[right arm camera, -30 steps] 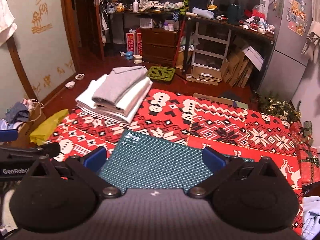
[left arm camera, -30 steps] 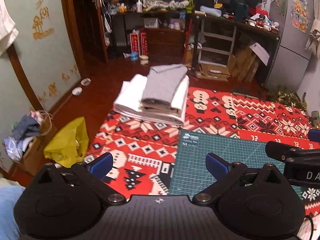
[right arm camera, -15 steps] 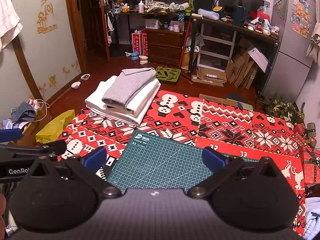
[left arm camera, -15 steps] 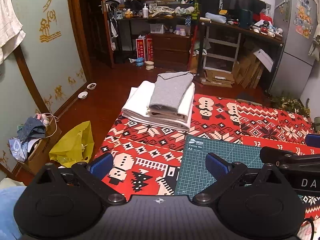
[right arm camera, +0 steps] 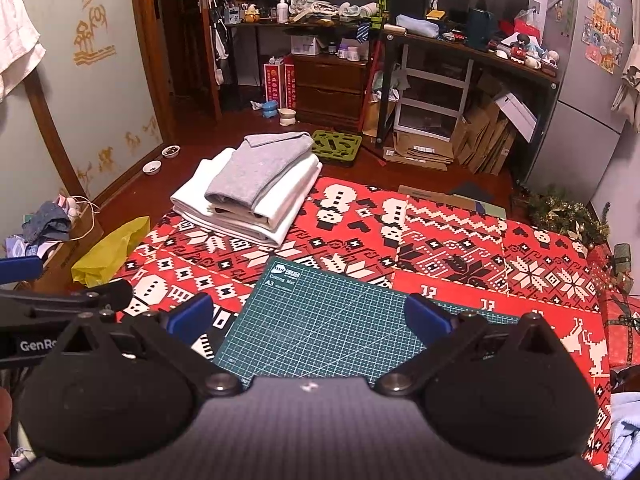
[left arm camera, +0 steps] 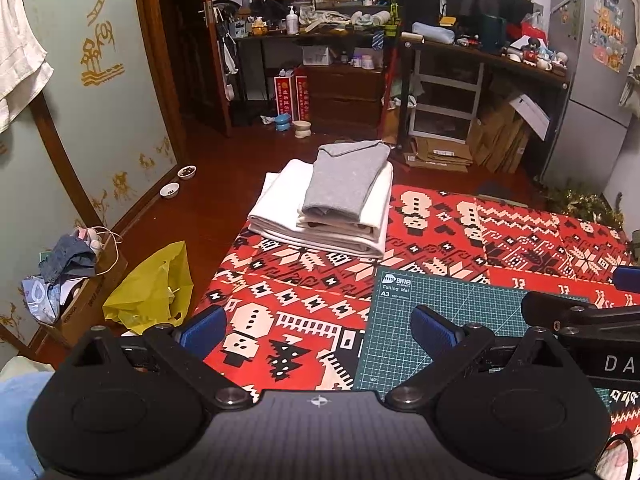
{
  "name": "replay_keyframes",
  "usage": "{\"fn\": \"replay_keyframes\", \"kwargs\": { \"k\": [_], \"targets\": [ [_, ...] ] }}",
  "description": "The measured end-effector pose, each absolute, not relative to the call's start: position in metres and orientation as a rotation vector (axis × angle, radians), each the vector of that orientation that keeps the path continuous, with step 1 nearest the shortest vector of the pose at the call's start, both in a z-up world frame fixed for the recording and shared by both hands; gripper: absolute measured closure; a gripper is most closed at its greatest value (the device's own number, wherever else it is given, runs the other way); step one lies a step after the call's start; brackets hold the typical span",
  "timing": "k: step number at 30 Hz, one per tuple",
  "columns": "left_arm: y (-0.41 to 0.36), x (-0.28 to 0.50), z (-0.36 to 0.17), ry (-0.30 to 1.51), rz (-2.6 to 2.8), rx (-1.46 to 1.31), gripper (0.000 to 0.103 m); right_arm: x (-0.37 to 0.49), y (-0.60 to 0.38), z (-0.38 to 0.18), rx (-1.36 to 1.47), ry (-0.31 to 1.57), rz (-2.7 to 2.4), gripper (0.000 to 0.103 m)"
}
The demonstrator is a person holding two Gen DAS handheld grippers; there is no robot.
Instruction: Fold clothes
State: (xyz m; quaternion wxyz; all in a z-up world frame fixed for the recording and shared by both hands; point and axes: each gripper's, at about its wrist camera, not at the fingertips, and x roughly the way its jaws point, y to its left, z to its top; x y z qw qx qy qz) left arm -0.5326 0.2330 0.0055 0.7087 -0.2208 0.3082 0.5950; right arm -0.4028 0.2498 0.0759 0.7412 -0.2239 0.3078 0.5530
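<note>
Black tongs [left arm camera: 318, 326] with blue pads [left arm camera: 204, 326], round silver pivot screws (one per arm)

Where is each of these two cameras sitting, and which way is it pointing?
Left wrist view: sits on the left claw, looking forward over the red patterned cloth at the folded clothes stack; its open blue fingers and the right claw's arm at the right edge show.
Right wrist view: sits on the right claw, above the green cutting mat, facing likewise; its open fingers and the left claw's arm at the left edge show.
Both share stack, mat, cloth and room.
</note>
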Motion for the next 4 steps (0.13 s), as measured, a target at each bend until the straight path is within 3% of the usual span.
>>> {"fn": "replay_keyframes", "kwargs": {
  "k": [4],
  "targets": [
    [0.2328, -0.5318, 0.0051, 0.688, 1.321, -0.487, 0.004, -0.4028, 0.2501, 0.0748, -0.493, 0.677, 1.213, 0.000]
  ]
}}
